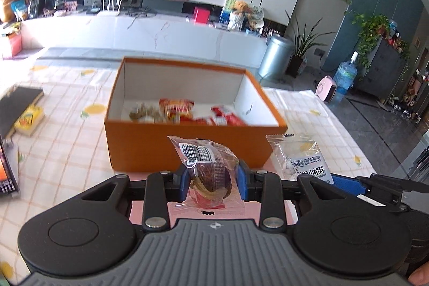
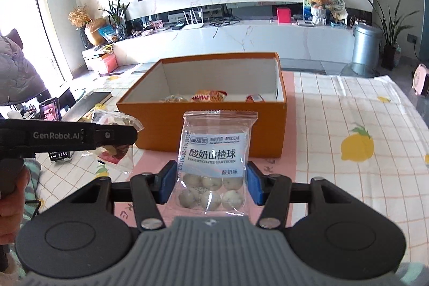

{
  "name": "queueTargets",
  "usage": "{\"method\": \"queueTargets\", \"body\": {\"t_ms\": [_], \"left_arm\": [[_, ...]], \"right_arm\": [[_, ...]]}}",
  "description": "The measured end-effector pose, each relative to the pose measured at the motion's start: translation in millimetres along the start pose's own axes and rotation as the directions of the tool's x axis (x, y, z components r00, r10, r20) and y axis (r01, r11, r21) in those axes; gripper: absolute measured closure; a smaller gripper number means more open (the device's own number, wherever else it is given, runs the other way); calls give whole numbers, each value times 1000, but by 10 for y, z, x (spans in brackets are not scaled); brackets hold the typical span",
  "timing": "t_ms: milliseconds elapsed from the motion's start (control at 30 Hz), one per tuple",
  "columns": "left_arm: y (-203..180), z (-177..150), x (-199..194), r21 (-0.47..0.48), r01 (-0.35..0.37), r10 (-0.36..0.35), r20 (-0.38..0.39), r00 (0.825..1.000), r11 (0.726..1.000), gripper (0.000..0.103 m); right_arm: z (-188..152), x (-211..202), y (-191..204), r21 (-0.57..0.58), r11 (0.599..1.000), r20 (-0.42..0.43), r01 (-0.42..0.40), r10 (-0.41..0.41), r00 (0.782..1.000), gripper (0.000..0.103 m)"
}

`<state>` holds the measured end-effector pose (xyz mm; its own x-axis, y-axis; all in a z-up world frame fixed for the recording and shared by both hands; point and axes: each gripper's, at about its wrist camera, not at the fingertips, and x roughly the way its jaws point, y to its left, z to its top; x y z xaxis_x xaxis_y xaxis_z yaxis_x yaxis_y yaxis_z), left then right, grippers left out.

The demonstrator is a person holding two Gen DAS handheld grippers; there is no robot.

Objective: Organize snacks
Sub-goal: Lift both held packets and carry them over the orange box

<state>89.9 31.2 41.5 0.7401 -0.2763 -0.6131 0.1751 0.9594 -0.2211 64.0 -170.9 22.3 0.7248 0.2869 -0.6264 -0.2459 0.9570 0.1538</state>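
Note:
An open orange box (image 1: 187, 144) (image 2: 214, 136) stands on the table with several wrapped snacks inside. My left gripper (image 1: 211, 184) is shut on a clear packet with a dark brown pastry (image 1: 206, 173), held just in front of the box's near wall. My right gripper (image 2: 211, 185) is shut on a clear packet of yogurt-coated hawthorn balls (image 2: 214, 165), also held in front of the box. That packet also shows in the left wrist view (image 1: 303, 160), and the left gripper with its pastry packet shows at the left of the right wrist view (image 2: 115, 141).
The table has a checked lemon-print cloth (image 2: 356, 146) with a pink mat (image 2: 289, 125) under the box. A dark book on a yellow packet (image 1: 24, 111) lies at the left. A phone (image 2: 51, 109) stands at the table's left edge.

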Motion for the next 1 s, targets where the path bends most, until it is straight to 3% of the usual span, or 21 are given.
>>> {"method": "queueTargets", "body": {"t_ms": [400,633,1000], "left_arm": [[-9,654,207,110,-19,11,71,997,994,64],[-5,816,595,157,-38,31,46,998,987,64],[148,878,1302,210,-91,104,-53,993,973,64]], "right_arm": [[917,296,26,-86,996,41,9,-5,999,50],[1237,788,-61,-103,994,-2,33,-34,999,50],[1396,1741,-186,-133,988,-127,77,-94,987,50]]}}
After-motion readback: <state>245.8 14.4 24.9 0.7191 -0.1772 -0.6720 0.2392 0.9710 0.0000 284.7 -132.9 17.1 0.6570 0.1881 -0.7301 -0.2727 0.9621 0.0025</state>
